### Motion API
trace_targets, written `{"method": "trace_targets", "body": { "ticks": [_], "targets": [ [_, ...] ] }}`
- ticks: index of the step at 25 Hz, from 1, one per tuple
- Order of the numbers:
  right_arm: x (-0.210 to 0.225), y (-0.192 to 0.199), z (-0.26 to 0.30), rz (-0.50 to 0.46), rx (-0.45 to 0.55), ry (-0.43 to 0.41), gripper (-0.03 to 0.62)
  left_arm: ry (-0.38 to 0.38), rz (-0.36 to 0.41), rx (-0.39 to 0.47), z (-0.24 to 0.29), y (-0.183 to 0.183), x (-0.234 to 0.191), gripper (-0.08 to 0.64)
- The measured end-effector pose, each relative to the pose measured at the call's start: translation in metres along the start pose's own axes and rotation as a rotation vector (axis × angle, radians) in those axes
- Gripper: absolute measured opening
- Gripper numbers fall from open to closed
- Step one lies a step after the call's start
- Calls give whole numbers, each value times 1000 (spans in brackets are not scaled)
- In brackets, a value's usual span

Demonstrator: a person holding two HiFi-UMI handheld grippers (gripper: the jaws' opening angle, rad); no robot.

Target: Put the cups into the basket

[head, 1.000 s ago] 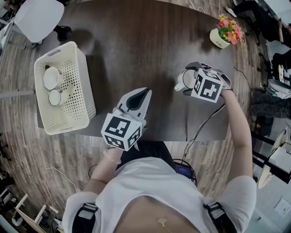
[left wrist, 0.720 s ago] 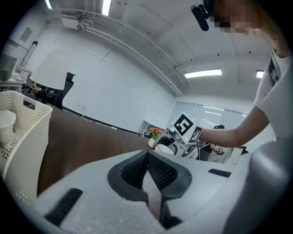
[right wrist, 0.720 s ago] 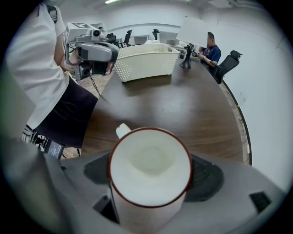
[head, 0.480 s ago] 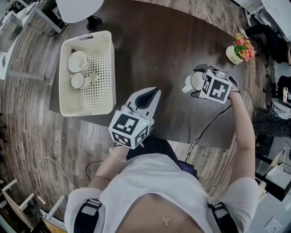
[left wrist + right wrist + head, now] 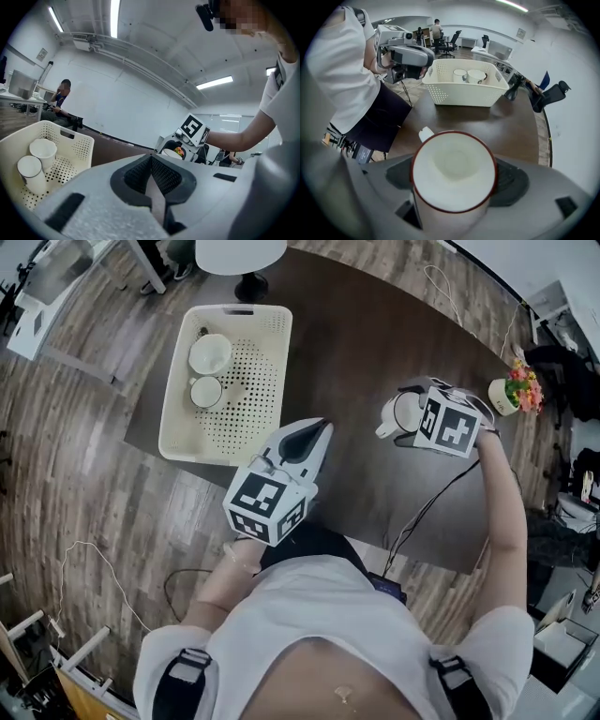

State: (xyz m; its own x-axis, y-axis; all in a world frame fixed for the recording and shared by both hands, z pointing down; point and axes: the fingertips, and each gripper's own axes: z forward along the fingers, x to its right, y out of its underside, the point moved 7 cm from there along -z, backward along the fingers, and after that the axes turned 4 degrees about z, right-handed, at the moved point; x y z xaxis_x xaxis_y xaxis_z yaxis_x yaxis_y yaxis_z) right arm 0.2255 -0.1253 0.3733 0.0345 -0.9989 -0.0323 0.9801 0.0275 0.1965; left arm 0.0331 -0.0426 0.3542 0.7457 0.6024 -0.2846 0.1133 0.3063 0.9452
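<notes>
The red-rimmed cup sits mouth-up between the jaws of the right gripper, which are clamped on its white sides, with the small handle sticking out on the side toward the basket. In the head view this cup is well apart from the basket, off to its right over the dark table. The cream perforated basket stands at the table's left end and holds two white cups, upright and side by side against its far left wall. The left gripper hangs near the basket's nearest right corner, between the basket and the person's body; its jaws are pressed together with nothing between them. A small flower pot stands farther from the basket than the held cup, by the table's right edge.
</notes>
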Motion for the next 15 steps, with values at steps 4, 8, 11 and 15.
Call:
{"method": "trace_targets", "body": {
  "ticks": [4, 8, 11, 15],
  "targets": [
    [7, -40, -9, -77, 10, -1, 410, -51, -2, 30, -20, -9, -17, 9],
    [11, -82, -13, -160, 24, -8, 410, -96, 4, 60, -40, -18, -33, 9],
    [13, -111, -17, -223, 30, -17, 410, -130, 1, 74, -53, -23, -44, 9],
    [15, -146, -20, -309, 47, -9, 410, -182, 2, 97, -72, -29, -59, 9]
  ]
}}
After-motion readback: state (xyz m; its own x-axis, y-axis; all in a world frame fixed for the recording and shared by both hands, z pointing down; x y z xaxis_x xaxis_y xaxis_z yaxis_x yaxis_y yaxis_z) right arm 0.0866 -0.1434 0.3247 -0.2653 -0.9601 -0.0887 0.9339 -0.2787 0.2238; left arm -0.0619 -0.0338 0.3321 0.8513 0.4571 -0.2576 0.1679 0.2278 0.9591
